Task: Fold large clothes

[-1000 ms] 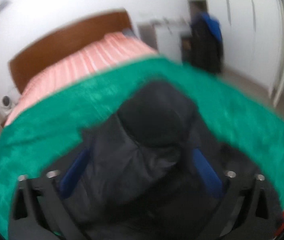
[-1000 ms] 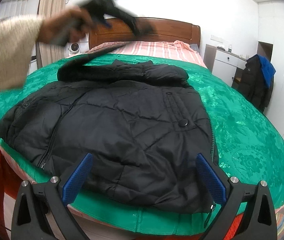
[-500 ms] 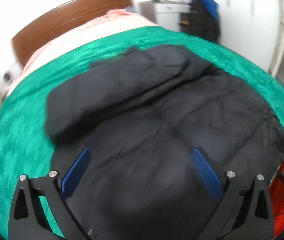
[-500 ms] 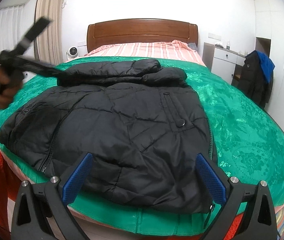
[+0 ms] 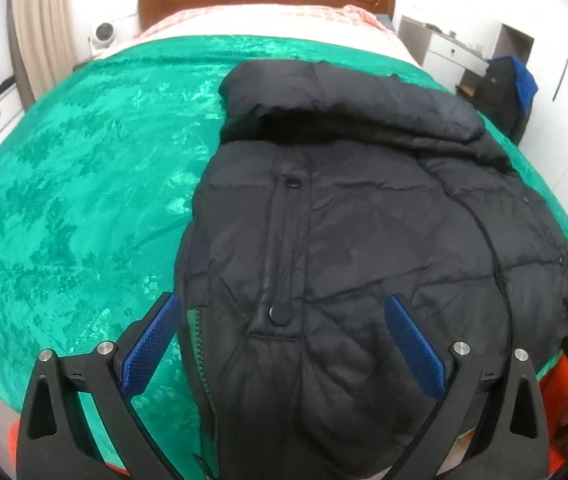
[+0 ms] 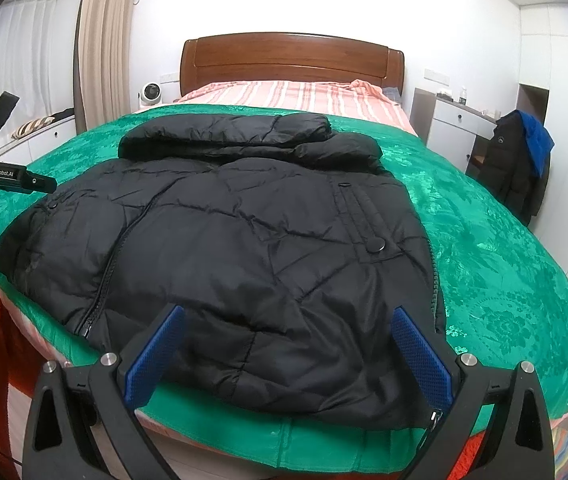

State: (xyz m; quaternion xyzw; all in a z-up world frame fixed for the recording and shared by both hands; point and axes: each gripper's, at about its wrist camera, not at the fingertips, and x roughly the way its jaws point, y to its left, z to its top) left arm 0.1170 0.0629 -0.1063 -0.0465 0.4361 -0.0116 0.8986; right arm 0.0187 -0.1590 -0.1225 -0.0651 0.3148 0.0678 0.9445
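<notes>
Black jacket [image 6: 244, 248] flat on green bedspread [image 6: 496, 264]

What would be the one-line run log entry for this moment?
stage: fold not finished | jacket: flat on green blanket, hood folded down | left gripper: jaws open, empty | right gripper: jaws open, empty

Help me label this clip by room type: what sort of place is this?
A home bedroom, almost certainly. A bed with a wooden headboard and green bedspread fills the view, a black jacket laid flat on it. A white dresser stands beside it, curtains on the other side.
</notes>
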